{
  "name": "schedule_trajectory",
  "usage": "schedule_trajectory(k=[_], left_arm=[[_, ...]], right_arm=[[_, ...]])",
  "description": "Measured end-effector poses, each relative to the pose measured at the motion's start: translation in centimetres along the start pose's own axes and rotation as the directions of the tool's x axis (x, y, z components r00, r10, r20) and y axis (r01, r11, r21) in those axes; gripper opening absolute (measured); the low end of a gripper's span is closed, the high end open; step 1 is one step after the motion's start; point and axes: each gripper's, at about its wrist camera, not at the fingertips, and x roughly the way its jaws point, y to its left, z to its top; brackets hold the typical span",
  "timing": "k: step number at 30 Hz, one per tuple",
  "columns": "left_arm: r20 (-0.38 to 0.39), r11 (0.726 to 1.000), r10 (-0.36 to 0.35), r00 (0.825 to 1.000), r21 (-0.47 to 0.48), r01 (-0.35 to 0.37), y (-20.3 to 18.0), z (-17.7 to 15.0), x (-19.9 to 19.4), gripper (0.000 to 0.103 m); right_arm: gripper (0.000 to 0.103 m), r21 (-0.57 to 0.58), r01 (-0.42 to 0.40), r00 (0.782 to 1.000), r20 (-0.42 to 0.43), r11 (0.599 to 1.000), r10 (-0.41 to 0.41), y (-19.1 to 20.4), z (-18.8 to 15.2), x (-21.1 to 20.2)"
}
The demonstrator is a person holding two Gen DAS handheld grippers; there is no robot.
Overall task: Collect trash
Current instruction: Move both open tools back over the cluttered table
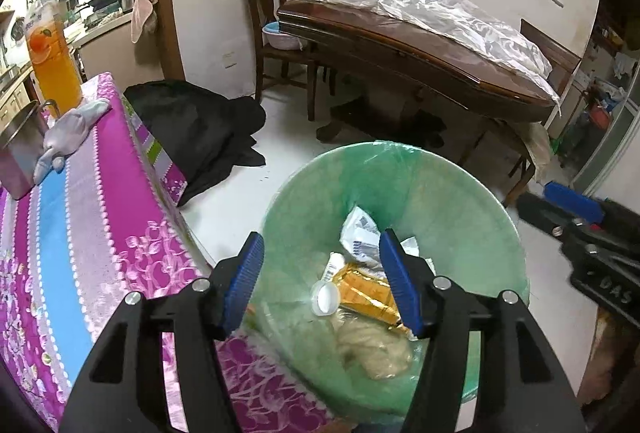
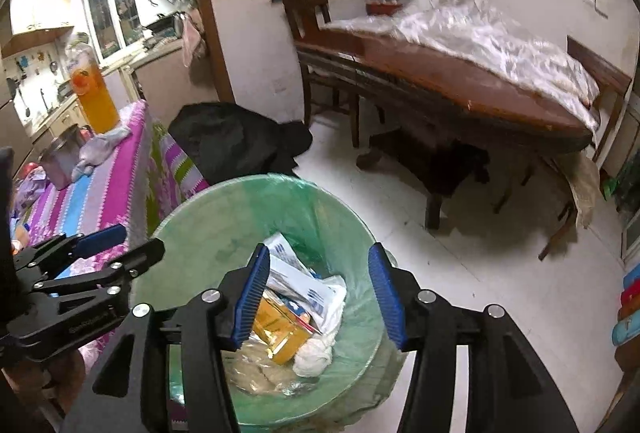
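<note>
left gripper (image 1: pixel 322 279) hangs over the bin with its ribbed blue pads (image 1: pixel 246 281) spread apart and nothing pinched between them, black angular arms with silver rivets behind. right gripper (image 2: pixel 316 291) sits the same way, jaws parted and empty, pointing down into the same bin. below both is the round trash bin (image 2: pixel 192 233), lined with a thin, translucent green bag (image 1: pixel 460 201) that wrinkles over the rim. the trash lies inside it: a glossy gold foil wrapper (image 1: pixel 366 291), a crumpled white packet with blue print (image 1: pixel 360 233), a small round white cap (image 1: pixel 325 298), a soft white wad of tissue (image 2: pixel 314 355), and a pale lumpy mass in clear plastic (image 1: pixel 376 349) at the bottom. just left of the bin, a table edge draped in a magenta striped floral cloth (image 1: pixel 120 193), carrying a tall orange juice bottle (image 1: pixel 54 69), a metal pot (image 1: pixel 18 153) and a limp grey rag (image 1: pixel 68 133). a black heap of fabric (image 1: pixel 200 129) slumps on the white tile floor (image 2: pixel 500 273). farther back, a dark polished wooden table (image 1: pixel 420 65) under crinkled clear plastic sheeting (image 1: pixel 440 13), and a wooden chair (image 1: pixel 276 33).
</note>
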Motion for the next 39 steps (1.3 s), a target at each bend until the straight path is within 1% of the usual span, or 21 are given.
schedule_trajectory(k=[2, 5, 7, 10, 11, 14, 15, 17, 21, 22, 25, 27, 28, 30, 31, 32, 34, 35, 37, 39], left_arm=[[0.01, 1.0, 0.015, 1.0, -0.004, -0.015, 0.9, -0.3, -0.9, 0.06], [0.031, 0.999, 0.042, 0.999, -0.019, -0.041, 3.0, -0.9, -2.6, 0.061], [0.05, 0.997, 0.068, 0.996, -0.039, -0.066, 5.3, -1.6, -4.1, 0.061], [0.063, 0.992, 0.105, 0.992, -0.076, -0.1, 8.5, -2.6, -6.0, 0.061], [0.068, 0.987, 0.136, 0.988, -0.098, -0.129, 10.4, -3.3, -7.0, 0.061], [0.074, 0.969, 0.19, 0.979, -0.171, -0.175, 14.8, -4.8, -9.5, 0.061], [0.075, 0.961, 0.213, 0.974, -0.197, -0.195, 16.4, -5.4, -10.4, 0.061], [0.076, 0.943, 0.248, 0.966, -0.246, -0.223, 19.4, -6.5, -12.1, 0.061], [0.081, 0.892, 0.325, 0.942, -0.358, -0.277, 25.2, -9.1, -16.2, 0.061], [0.08, 0.871, 0.356, 0.931, -0.39, -0.299, 27.1, -10.0, -17.5, 0.061], [0.066, 0.822, 0.418, 0.906, -0.452, -0.346, 30.8, -12.2, -20.0, 0.062], [0.037, 0.779, 0.464, 0.885, -0.493, -0.388, 34.1, -14.3, -21.5, 0.064], [0.021, 0.76, 0.479, 0.877, -0.51, -0.403, 35.7, -15.3, -22.0, 0.064], [0.004, 0.735, 0.501, 0.865, -0.53, -0.423, 38.2, -16.4, -22.7, 0.064], [0.004, 0.73, 0.508, 0.861, -0.532, -0.428, 39.1, -16.5, -22.9, 0.064], [0.009, 0.735, 0.507, 0.862, -0.527, -0.426, 40.3, -16.8, -23.1, 0.064], [0.01, 0.739, 0.497, 0.867, -0.529, -0.417, 42.1, -17.3, -23.0, 0.064], [0.021, 0.744, 0.489, 0.872, -0.531, -0.405, 43.0, -17.2, -22.9, 0.064], [0.024, 0.751, 0.484, 0.875, -0.524, -0.401, 44.0, -16.9, -22.4, 0.064], [0.037, 0.776, 0.455, 0.89, -0.507, -0.376, 44.6, -16.7, -21.7, 0.064]], right_arm=[[0.062, -0.014, -0.015, 0.999, 0.035, 1.0, 0.016, 0.8, 0.0, -1.2], [0.067, -0.045, -0.08, 0.991, 0.101, 0.996, 0.085, 3.2, -0.2, -3.3], [0.067, -0.078, -0.121, 0.983, 0.126, 0.99, 0.13, 5.0, -0.2, -4.4], [0.069, -0.141, -0.186, 0.968, 0.144, 0.972, 0.206, 8.5, -0.2, -5.7], [0.071, -0.155, -0.203, 0.963, 0.145, 0.967, 0.225, 9.6, -0.2, -6.0], [0.073, -0.217, -0.279, 0.941, 0.133, 0.936, 0.311, 13.9, -0.4, -6.6], [0.073, -0.231, -0.291, 0.937, 0.129, 0.928, 0.326, 15.1, -0.6, -6.7], [0.074, -0.261, -0.329, 0.924, 0.11, 0.908, 0.366, 18.1, -0.9, -6.8], [0.074, -0.317, -0.387, 0.901, 0.07, 0.866, 0.429, 23.4, -1.8, -7.1], [0.074, -0.329, -0.397, 0.896, 0.063, 0.857, 0.44, 24.5, -2.0, -7.3], [0.075, -0.36, -0.433, 0.878, 0.037, 0.826, 0.476, 27.8, -2.7, -7.6], [0.075, -0.376, -0.454, 0.868, 0.017, 0.808, 0.496, 29.7, -3.2, -7.6], [0.075, -0.38, -0.463, 0.864, 0.009, 0.801, 0.503, 30.3, -3.3, -7.4], [0.075, -0.384, -0.49, 0.852, -0.021, 0.782, 0.524, 32.3, -3.7, -7.0], [0.075, -0.387, -0.501, 0.847, -0.035, 0.774, 0.53, 33.3, -4.0, -6.7], [0.075, -0.389, -0.507, 0.844, -0.044, 0.769, 0.534, 34.0, -4.2, -6.5], [0.075, -0.398, -0.523, 0.835, -0.065, 0.753, 0.546, 35.6, -4.5, -6.1], [0.075, -0.402, -0.53, 0.831, -0.072, 0.746, 0.551, 36.2, -4.8, -5.9], [0.075, -0.404, -0.54, 0.826, -0.085, 0.738, 0.558, 37.1, -4.9, -5.3], [0.075, -0.407, -0.545, 0.824, -0.096, 0.733, 0.559, 38.0, -5.0, -4.5]])
